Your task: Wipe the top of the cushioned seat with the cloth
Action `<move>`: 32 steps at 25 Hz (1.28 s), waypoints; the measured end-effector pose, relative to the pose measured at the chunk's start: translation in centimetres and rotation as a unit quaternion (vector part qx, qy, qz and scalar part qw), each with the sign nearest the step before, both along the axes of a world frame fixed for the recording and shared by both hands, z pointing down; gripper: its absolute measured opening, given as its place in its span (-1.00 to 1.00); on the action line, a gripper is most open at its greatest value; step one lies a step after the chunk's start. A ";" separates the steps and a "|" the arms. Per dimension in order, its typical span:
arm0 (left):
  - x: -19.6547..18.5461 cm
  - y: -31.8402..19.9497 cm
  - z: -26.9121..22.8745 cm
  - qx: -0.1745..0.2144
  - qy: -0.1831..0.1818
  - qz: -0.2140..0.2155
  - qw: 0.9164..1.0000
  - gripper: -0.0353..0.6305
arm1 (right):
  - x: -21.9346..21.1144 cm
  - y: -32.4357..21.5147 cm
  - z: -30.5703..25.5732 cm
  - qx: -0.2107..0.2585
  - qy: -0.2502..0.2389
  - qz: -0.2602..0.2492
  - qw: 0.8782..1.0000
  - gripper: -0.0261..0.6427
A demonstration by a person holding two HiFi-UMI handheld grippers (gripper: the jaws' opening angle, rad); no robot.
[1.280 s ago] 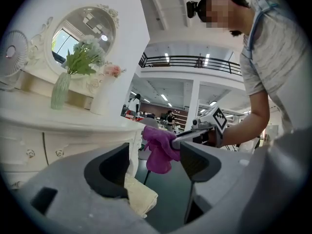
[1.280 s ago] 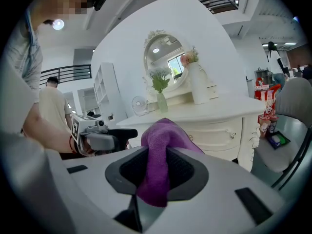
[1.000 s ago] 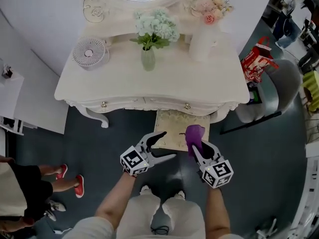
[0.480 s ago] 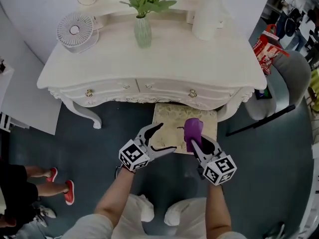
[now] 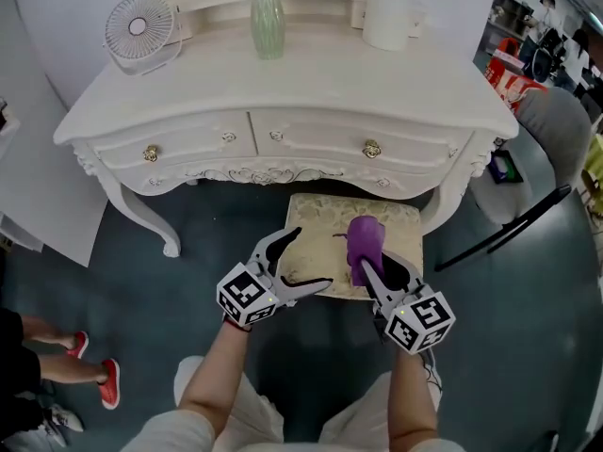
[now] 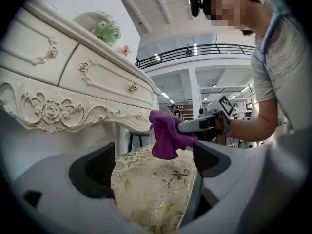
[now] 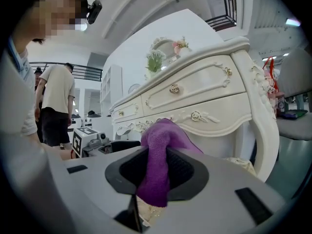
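Observation:
The cream floral cushioned seat (image 5: 320, 217) stands half under the dressing table. My right gripper (image 5: 363, 269) is shut on a purple cloth (image 5: 365, 239), which hangs bunched just above the seat's right half. In the right gripper view the cloth (image 7: 158, 165) is pinched between the pads. My left gripper (image 5: 312, 257) hovers at the seat's near left edge, its jaws opening. In the left gripper view the seat (image 6: 146, 199) lies between the wide jaws without the pads pressing on it. Beyond it, that view shows the cloth (image 6: 165, 136).
The white carved dressing table (image 5: 283, 102) overhangs the seat's far side, with a curved leg (image 5: 141, 217) at the left. On it stand a small fan (image 5: 138, 28) and a green vase (image 5: 268, 12). A grey chair (image 5: 556, 130) is at right, and a bystander's red shoes (image 5: 99, 382) at left.
The view has dropped lower and closer to the table front. Both grippers stay over the seat's near edge, the cloth still in the right one. The left jaws stand a little wider.

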State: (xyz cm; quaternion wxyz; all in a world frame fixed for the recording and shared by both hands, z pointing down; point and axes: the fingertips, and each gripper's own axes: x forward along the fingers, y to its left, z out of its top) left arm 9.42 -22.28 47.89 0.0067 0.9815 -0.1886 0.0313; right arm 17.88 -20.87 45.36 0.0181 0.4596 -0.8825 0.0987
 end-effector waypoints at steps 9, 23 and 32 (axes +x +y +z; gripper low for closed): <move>-2.3 0.9 5.3 -0.014 -0.079 -0.017 0.997 0.75 | 3.9 -0.4 0.1 -0.014 0.040 0.061 0.997 -0.63; -3.1 0.4 10.0 -0.024 -0.123 -0.025 0.992 0.75 | 12.1 -6.8 5.0 -0.163 0.231 0.170 0.944 -0.63; -3.0 0.5 11.2 -0.030 -0.134 -0.034 0.990 0.75 | 13.7 -8.3 8.2 -0.208 0.270 0.207 0.917 -0.63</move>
